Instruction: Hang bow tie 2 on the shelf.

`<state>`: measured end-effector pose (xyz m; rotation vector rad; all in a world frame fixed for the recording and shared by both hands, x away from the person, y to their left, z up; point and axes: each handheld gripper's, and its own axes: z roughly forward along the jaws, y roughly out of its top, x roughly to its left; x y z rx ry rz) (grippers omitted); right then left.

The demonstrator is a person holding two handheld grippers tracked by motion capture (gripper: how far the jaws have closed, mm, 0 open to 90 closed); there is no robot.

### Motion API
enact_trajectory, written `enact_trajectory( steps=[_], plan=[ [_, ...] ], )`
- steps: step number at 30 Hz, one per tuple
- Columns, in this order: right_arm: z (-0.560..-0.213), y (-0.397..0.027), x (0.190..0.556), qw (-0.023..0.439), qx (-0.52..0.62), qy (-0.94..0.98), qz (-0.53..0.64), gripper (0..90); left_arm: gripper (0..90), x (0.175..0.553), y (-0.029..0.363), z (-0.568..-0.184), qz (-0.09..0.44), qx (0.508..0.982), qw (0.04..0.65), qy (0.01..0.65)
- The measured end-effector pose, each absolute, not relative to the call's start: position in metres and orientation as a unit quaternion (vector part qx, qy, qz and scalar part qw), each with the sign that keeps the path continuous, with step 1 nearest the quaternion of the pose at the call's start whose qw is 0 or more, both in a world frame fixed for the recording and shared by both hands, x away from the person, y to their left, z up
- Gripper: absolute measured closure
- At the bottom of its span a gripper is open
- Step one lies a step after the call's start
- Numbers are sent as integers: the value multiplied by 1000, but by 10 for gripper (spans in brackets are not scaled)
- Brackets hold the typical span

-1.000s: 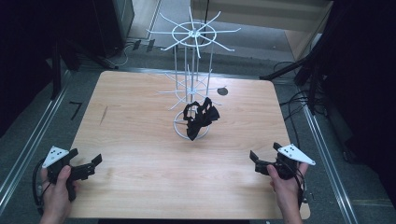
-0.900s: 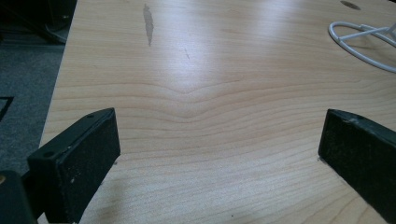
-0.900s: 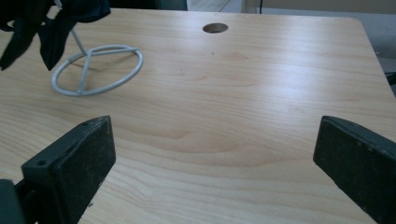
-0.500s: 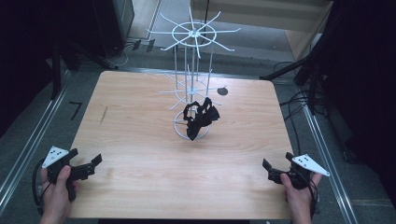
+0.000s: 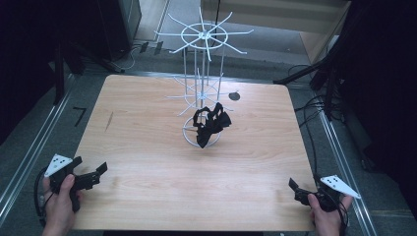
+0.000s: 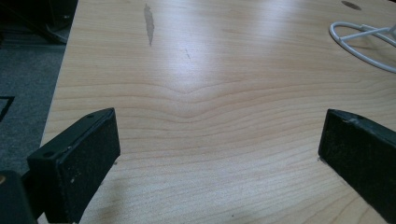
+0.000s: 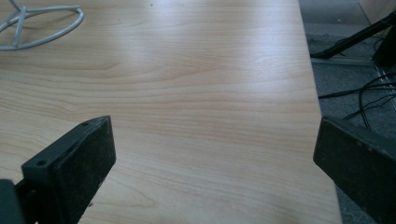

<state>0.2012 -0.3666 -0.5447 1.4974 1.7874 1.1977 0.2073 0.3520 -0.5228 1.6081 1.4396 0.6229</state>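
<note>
resting at near table (image 5: 147, 147) corners, left gripper (image 5: 96, 173) and right gripper (image 5: 298, 189) both wide, well apart from rack (image 5: 201, 88) with black cloth (image 5: 210, 125)

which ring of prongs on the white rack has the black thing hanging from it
The lower ring of prongs: the black item hangs below it, near the base hoop. The top ring is bare.

White wire rack (image 5: 201, 64); black cloth (image 5: 210, 125); light wood-grain table (image 5: 147, 113).
</note>
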Motion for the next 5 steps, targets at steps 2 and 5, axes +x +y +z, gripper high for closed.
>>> enact_trajectory(
  steps=[2,5],
  plan=[
    [-546,-371,199,255,559,653,442,0,0,207,352,-523,251,645,432,578],
    [-548,-374,196,251,564,649,444,0,0,208,352,-523,248,646,432,579]
  ],
)
